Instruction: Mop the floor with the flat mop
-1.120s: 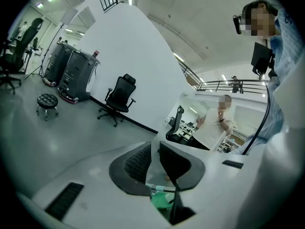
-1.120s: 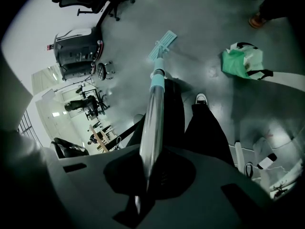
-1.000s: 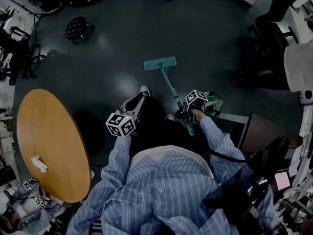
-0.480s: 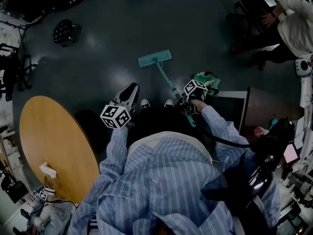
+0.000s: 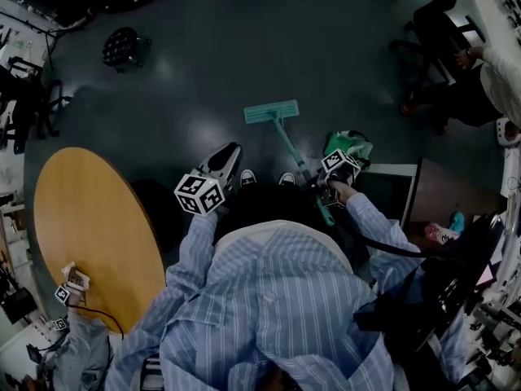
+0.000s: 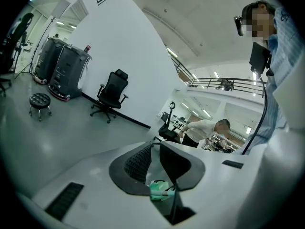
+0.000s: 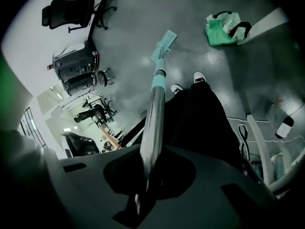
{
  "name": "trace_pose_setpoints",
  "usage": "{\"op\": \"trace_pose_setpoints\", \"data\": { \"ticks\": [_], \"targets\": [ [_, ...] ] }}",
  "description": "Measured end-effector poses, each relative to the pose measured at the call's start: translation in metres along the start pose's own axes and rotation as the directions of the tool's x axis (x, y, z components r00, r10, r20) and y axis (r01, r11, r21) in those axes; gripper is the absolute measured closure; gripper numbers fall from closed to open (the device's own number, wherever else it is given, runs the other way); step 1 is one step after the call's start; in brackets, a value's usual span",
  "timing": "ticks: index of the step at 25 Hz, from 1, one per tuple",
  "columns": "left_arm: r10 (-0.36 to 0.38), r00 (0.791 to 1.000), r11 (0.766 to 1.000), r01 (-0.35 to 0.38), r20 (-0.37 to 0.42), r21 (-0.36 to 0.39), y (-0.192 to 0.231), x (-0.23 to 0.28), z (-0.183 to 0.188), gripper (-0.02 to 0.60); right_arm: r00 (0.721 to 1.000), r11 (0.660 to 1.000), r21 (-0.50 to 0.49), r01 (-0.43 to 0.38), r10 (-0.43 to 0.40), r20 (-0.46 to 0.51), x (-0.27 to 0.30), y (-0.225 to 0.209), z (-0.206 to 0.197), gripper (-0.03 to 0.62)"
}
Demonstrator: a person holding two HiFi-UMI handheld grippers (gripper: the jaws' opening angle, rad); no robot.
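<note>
The flat mop lies with its teal head [image 5: 270,111] flat on the dark floor ahead of the person's shoes. Its handle [image 5: 297,163] slants back to my right gripper [image 5: 335,169], which is shut on it. In the right gripper view the silver handle [image 7: 155,113] runs out from between the jaws of the right gripper [image 7: 147,175] down to the mop head [image 7: 164,44]. My left gripper [image 5: 229,151] hangs left of the handle, apart from it. In the left gripper view the left gripper [image 6: 156,144] points across the room, tips together, holding nothing.
A green bag [image 5: 348,145] lies on the floor by the right gripper, next to a dark box [image 5: 391,190]. A round wooden table [image 5: 81,235] stands at the left, a small stool [image 5: 124,47] far left. A seated person [image 5: 480,72] is at the far right. An office chair [image 6: 112,97] stands by the wall.
The person's forward foot has come back beside the other shoe. The mop head has shifted slightly on the floor. The right gripper kept its hold on the handle.
</note>
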State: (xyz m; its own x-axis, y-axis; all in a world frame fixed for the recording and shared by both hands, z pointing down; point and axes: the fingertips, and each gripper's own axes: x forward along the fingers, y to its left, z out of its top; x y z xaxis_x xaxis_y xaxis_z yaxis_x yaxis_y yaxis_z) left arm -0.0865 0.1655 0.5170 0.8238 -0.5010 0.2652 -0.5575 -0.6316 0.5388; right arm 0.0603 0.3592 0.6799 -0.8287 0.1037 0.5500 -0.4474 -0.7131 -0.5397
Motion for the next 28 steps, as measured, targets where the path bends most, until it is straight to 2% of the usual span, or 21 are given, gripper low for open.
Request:
{"op": "trace_pose_setpoints", "data": {
  "ticks": [3,8,12,19,21,25,28],
  "targets": [
    [-0.006,1.000,1.000,0.006,-0.005,0.001,0.005,0.011,-0.005,0.523,1.000,1.000,0.008,-0.007,0.007,-0.001,-0.001,0.002,0.013,0.562],
    [-0.020,1.000,1.000,0.020,-0.006,0.012,-0.011,-0.009,0.003,0.523,1.000,1.000,0.004,0.004,-0.004,-0.005,-0.001,0.009,-0.014,0.562],
    [-0.018,1.000,1.000,0.018,-0.004,0.018,-0.005,-0.008,0.000,0.523,1.000,1.000,0.008,-0.021,0.021,0.004,0.004,0.004,-0.003,0.562],
    [-0.026,1.000,0.999,0.026,-0.004,0.022,-0.015,-0.019,0.001,0.523,0.999,0.998,0.051,-0.026,0.025,0.027,0.000,0.000,-0.017,0.562],
    [-0.027,1.000,0.999,0.027,-0.006,0.023,-0.007,-0.015,0.000,0.523,0.999,0.998,0.051,-0.032,0.031,0.027,0.001,0.009,-0.015,0.562],
    [-0.029,1.000,0.999,0.029,-0.012,0.026,0.029,0.003,0.002,0.523,0.999,0.998,0.053,-0.041,0.040,0.031,0.013,0.031,0.020,0.562],
    [-0.033,0.999,0.999,0.033,-0.016,0.027,0.021,-0.001,0.002,0.523,0.998,0.997,0.060,-0.045,0.043,0.035,0.011,0.029,0.012,0.562]
  ]
}}
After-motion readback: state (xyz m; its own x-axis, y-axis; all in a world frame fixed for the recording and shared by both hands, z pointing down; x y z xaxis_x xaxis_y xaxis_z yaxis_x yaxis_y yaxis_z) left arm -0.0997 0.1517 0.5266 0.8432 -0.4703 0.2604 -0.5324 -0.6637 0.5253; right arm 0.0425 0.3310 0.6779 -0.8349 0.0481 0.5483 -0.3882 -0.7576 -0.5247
